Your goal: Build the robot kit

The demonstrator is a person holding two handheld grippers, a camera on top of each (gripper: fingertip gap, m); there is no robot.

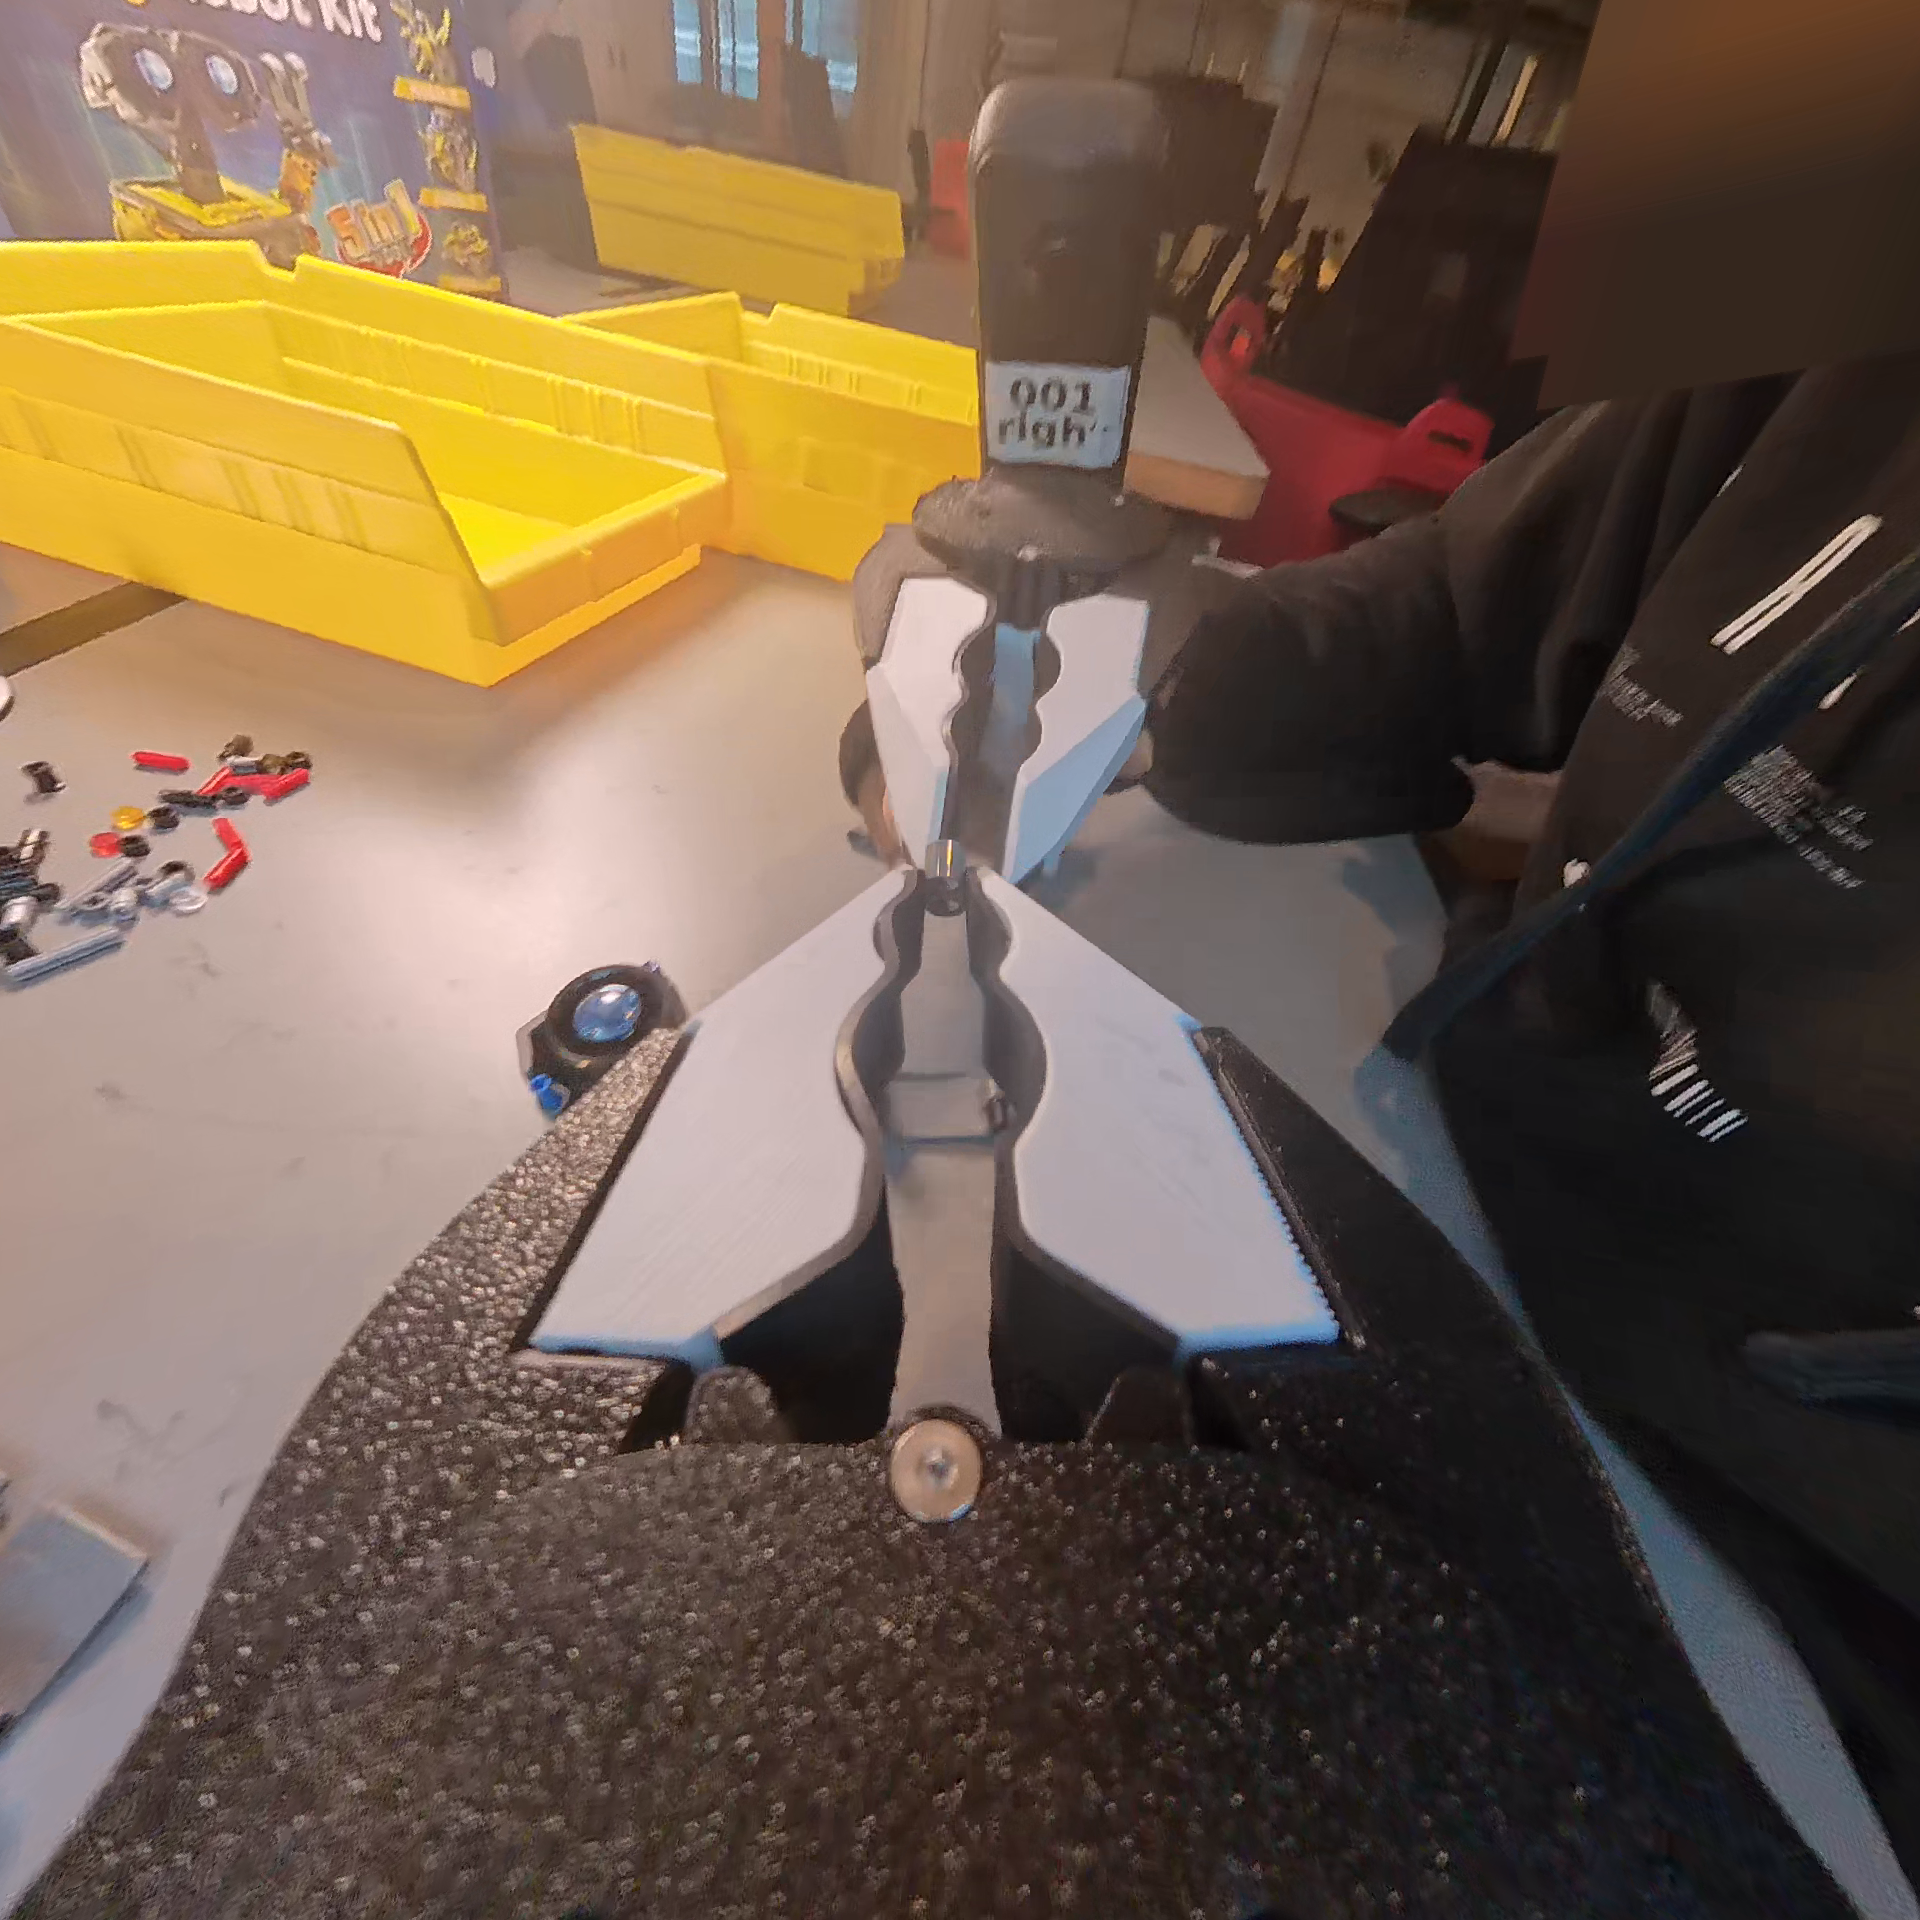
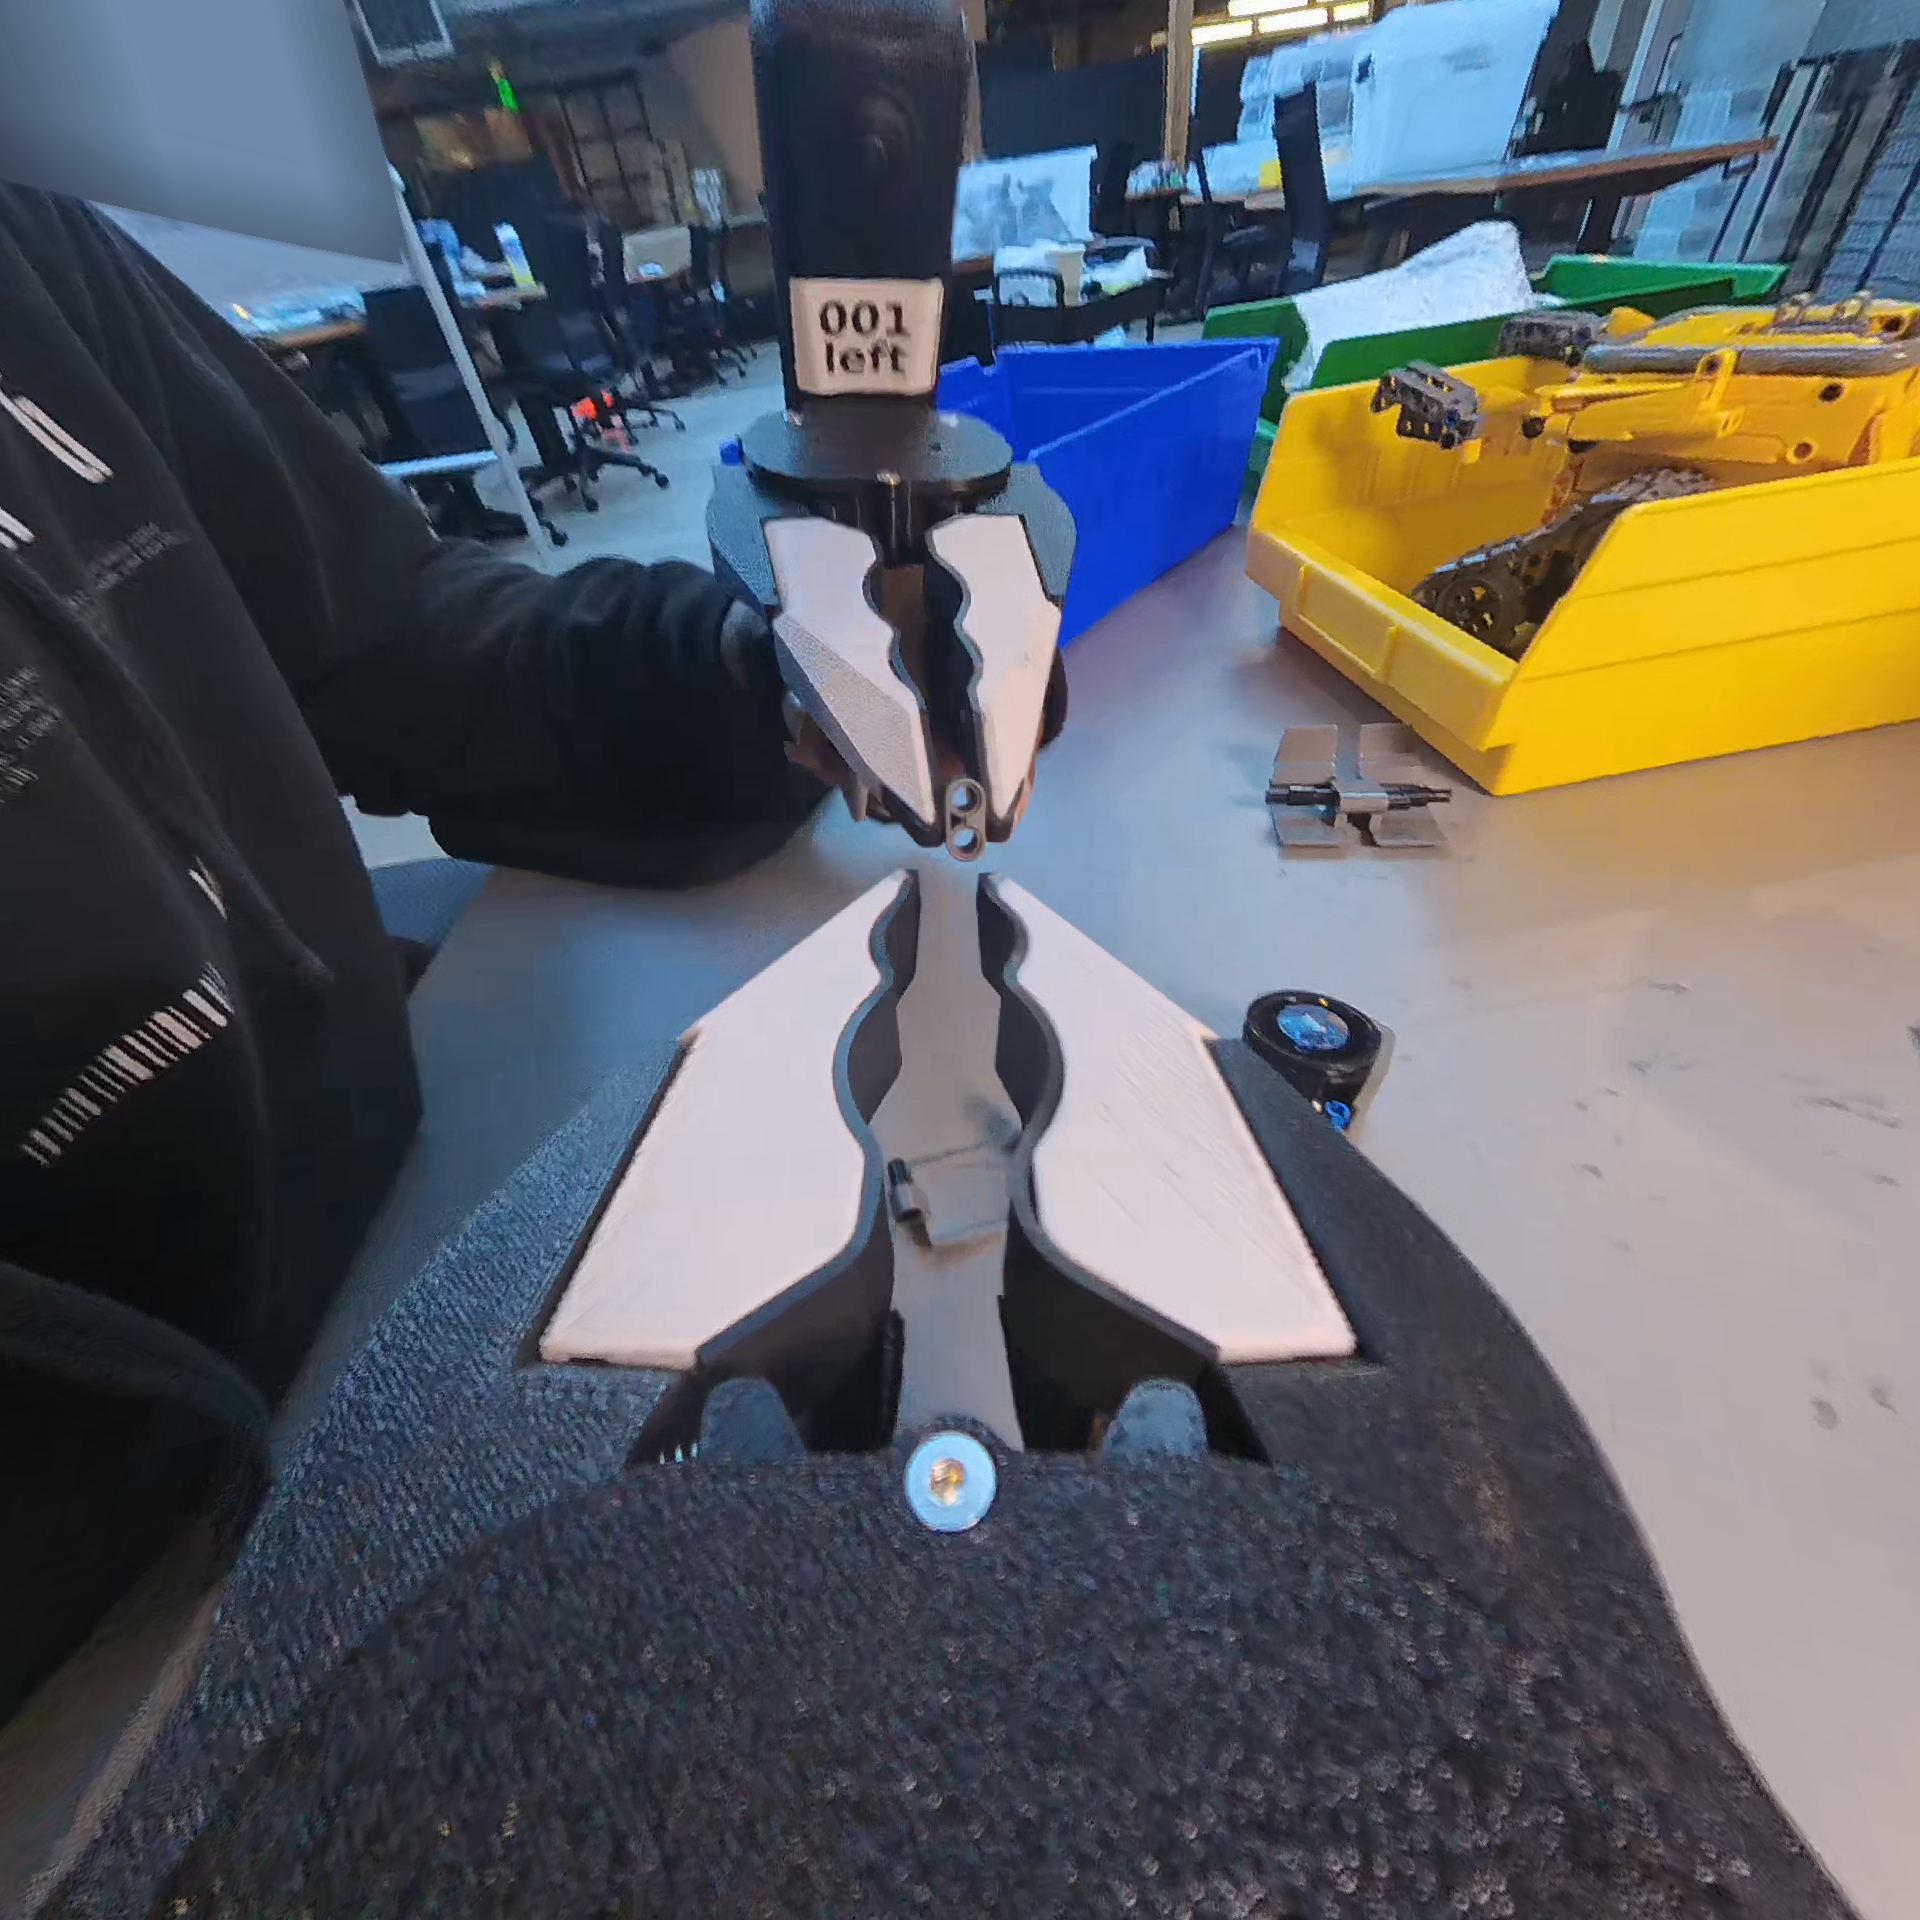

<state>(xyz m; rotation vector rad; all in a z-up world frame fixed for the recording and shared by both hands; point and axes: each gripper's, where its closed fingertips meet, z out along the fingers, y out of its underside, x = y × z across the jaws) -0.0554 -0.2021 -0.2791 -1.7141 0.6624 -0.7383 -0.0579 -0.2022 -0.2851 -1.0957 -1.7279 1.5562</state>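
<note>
My left gripper (image 1: 943, 885) is shut on a small grey two-hole connector piece (image 1: 945, 860), held above the grey table. The right wrist view shows the connector (image 2: 964, 814) end-on, pinched at the tips of the left gripper (image 2: 964, 831). My right gripper (image 2: 948, 883) faces it tip to tip, a short gap away. Its jaws stand narrowly apart with nothing between them. It also shows in the left wrist view (image 1: 977, 847), pointing back at my left gripper. A person in a black hoodie holds both.
A black wheel-like part with a blue centre (image 1: 597, 1013) (image 2: 1311, 1029) lies on the table beside the grippers. Loose small parts (image 1: 156, 831) and yellow bins (image 1: 312, 468) are at the left. A yellow bin with a tracked model (image 2: 1610, 582), a blue bin (image 2: 1122, 436) and flat grey pieces (image 2: 1351, 795) sit beyond. Both grippers' tips are close together, under 4 cm apart.
</note>
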